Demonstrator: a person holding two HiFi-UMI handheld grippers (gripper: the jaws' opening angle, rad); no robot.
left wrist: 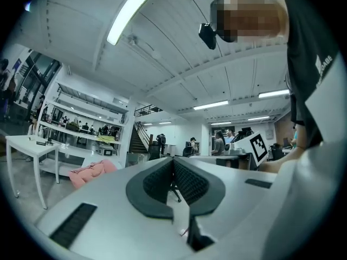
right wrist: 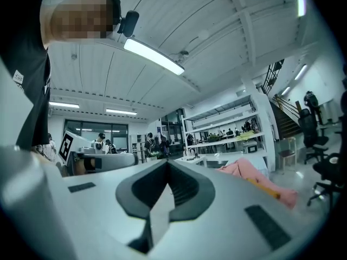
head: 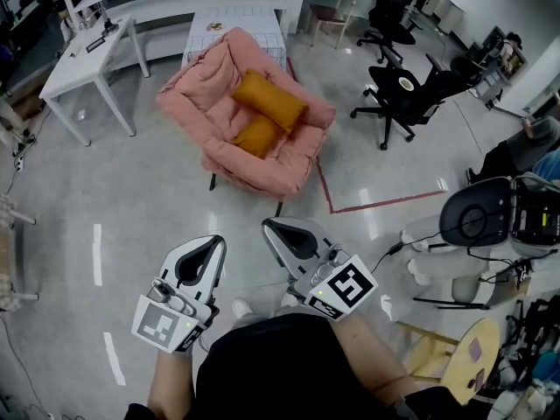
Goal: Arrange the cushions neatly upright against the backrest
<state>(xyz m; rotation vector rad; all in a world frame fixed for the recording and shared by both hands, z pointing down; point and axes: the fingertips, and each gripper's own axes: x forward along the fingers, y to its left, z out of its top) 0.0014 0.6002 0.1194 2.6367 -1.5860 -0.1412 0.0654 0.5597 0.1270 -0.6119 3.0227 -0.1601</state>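
You hold both tools low in front of your waist and level, which fits a moment when nothing is within reach yet. Your left gripper (head: pixel 216 241) has its 2 dark ribbed pads (left wrist: pixel 187 180) pressed together with nothing between them. Your right gripper (head: pixel 269 226) is the same, closed on itself and empty. Both noses point towards the padded salmon-pink fabric armchair (head: pixel 302 169), which stands well apart from you across bare glossy floor, between the white table (head: pixel 83 59) and the black office chair (head: pixel 407 94).

The task's things are the 2 mustard-orange rectangular cushions, both in the armchair's seat:

- **Upper cushion** (head: pixel 269 100): it lies slanted across the back of the seat, near the backrest but flopped rather than standing.
- **Lower cushion** (head: pixel 256 135): it lies flat further forward, and its end appears to touch the upper one.

Both look soft and plump and should give under a pinch. Neither is upright, so I judge the arranging not yet begun. You will likely need to close the distance and spread the jaws wide before gripping an edge.
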